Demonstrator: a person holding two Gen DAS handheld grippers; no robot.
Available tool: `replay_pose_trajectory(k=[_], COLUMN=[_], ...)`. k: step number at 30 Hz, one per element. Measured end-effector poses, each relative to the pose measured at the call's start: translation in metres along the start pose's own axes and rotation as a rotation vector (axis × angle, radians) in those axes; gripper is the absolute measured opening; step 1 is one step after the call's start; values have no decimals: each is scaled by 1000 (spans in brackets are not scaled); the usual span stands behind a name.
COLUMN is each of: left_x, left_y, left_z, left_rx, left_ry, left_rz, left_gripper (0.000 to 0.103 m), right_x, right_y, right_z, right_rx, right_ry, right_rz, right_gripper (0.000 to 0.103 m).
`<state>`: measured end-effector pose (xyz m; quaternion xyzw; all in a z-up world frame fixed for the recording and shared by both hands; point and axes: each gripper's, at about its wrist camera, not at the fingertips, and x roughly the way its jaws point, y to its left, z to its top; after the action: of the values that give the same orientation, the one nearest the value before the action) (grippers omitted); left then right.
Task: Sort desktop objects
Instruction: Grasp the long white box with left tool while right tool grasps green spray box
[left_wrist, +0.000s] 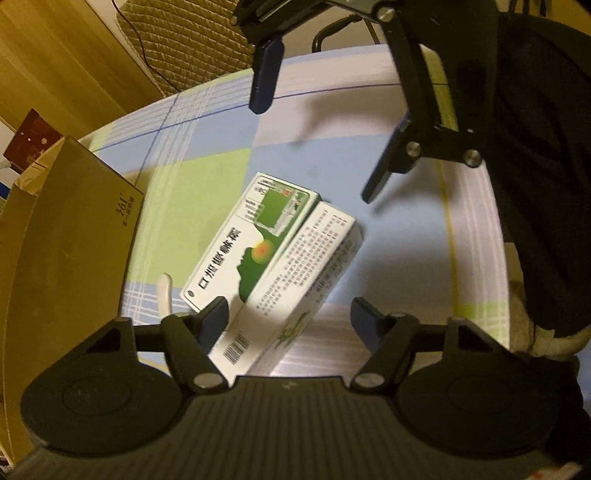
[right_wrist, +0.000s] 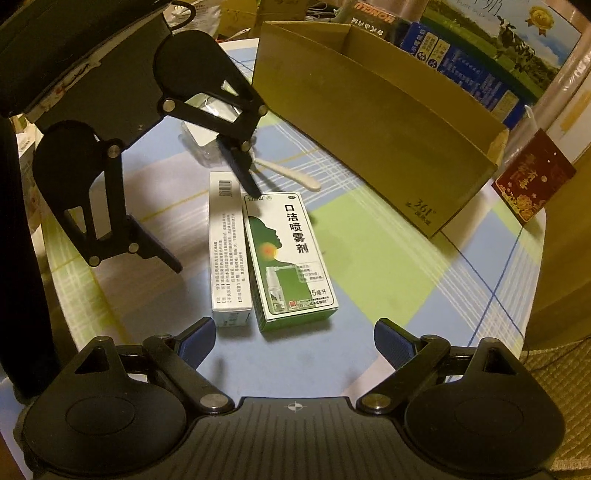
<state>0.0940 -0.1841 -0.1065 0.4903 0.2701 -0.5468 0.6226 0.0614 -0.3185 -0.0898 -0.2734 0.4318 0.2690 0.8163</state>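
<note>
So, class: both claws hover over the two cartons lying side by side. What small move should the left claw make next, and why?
Probably lower the left claw further to straddle the grey-white text-covered carton. Its fingers stand open, touching nothing, with one tip above the neighbouring green-and-white spray carton.

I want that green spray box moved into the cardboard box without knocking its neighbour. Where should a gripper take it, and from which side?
Probably best from above, with the jaws across the two short ends of the green spray box. It lies flat, and the white box sits close along one long side, seemingly leaving no finger room there. Both ends look clear on the tablecloth.
</note>
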Motion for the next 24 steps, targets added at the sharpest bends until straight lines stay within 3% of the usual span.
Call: replay_pose_trajectory(k=[4, 9, 18, 24], left_x=[-4, -9, 1, -17], left_y=[-5, 1, -5, -9], left_z=[2, 4, 6, -10], left_rx=[-13, -64, -52, -99], left_ry=[0, 8, 42, 58], left_rz=[-5, -50, -67, -50], left_gripper=[58, 40, 29, 21], right_x=[4, 10, 15, 22], right_y=[-1, 1, 3, 1], right_z=[-1, -2, -1, 5], right_rx=[12, 14, 19, 19], right_ry=[3, 9, 20, 20], right_rz=[2, 8, 16, 25], right_gripper=[91, 90, 89, 85])
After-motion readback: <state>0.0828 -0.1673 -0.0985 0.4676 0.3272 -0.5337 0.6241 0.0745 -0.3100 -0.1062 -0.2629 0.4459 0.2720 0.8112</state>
